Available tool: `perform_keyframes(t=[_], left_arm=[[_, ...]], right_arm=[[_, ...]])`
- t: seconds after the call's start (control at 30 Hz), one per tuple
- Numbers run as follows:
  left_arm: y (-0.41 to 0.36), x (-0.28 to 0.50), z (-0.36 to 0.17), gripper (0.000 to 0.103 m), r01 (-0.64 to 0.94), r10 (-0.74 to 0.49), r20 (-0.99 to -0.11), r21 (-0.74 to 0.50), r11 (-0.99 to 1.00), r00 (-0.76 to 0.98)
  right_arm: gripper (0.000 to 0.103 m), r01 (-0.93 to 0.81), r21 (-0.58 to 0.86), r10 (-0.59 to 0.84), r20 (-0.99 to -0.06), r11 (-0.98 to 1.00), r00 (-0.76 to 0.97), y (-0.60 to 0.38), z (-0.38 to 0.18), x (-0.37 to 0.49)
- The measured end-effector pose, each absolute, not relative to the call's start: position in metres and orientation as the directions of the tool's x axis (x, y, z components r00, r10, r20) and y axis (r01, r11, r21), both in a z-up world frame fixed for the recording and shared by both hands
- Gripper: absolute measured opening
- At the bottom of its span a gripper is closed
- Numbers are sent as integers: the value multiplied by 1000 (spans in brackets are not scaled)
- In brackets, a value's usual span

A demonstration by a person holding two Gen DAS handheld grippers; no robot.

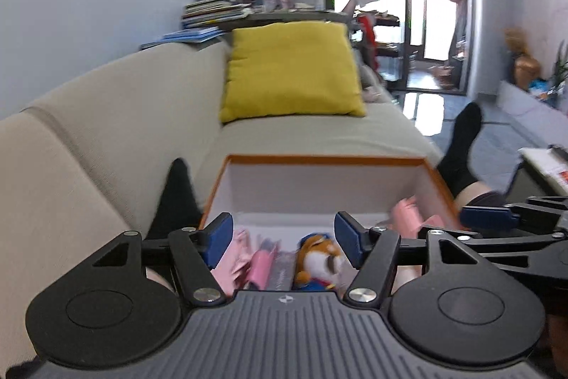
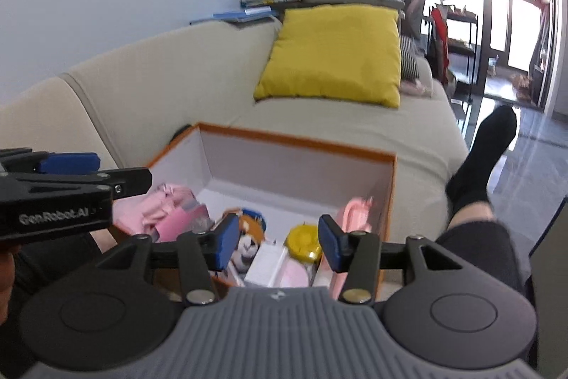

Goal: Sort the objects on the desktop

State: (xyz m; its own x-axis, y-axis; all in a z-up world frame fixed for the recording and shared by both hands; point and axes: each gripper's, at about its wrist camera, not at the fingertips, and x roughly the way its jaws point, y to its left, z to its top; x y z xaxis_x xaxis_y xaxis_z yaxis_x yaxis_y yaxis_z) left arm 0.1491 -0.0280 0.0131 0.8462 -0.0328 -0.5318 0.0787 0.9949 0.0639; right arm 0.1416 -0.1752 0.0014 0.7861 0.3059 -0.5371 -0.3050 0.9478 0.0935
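Note:
An open white box with an orange rim (image 1: 319, 160) (image 2: 301, 139) sits on the beige sofa. Inside lie an orange and white plush toy (image 1: 319, 260) (image 2: 248, 237), pink items (image 1: 261, 267) (image 2: 167, 205), a yellow round thing (image 2: 303, 242) and a pink object (image 2: 355, 212) against the right wall. My left gripper (image 1: 284, 237) hovers open over the box's near side, with nothing between its blue pads. My right gripper (image 2: 277, 245) is open too, over the near right part, and holds nothing. Each view catches one of the other gripper's fingers (image 1: 486, 217) (image 2: 67, 162) at its side.
A yellow cushion (image 1: 291, 70) (image 2: 333, 55) leans on the sofa beyond the box. A person's leg in a black sock (image 1: 461, 144) (image 2: 486, 148) stretches out right of the box. Stacked books (image 1: 213, 13) lie behind the sofa back. A low table edge (image 1: 546, 166) is at far right.

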Motion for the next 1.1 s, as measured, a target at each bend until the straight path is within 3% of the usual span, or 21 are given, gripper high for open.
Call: perform_keyframes(t=[0.57, 0.73, 1.1], left_arm=[[-16, 169, -39, 75, 32, 11, -652, 53, 998, 758], [-23, 169, -46, 78, 48, 37, -646, 113, 992, 762], [-22, 169, -44, 83, 52, 31, -651, 107, 993, 758]], right_arm=[[57, -289, 196, 349, -575, 937, 740, -179, -48, 158], [57, -282, 224, 360, -573, 933, 736, -183, -53, 159], [58, -284, 225, 362, -566, 932, 740, -184, -54, 157]])
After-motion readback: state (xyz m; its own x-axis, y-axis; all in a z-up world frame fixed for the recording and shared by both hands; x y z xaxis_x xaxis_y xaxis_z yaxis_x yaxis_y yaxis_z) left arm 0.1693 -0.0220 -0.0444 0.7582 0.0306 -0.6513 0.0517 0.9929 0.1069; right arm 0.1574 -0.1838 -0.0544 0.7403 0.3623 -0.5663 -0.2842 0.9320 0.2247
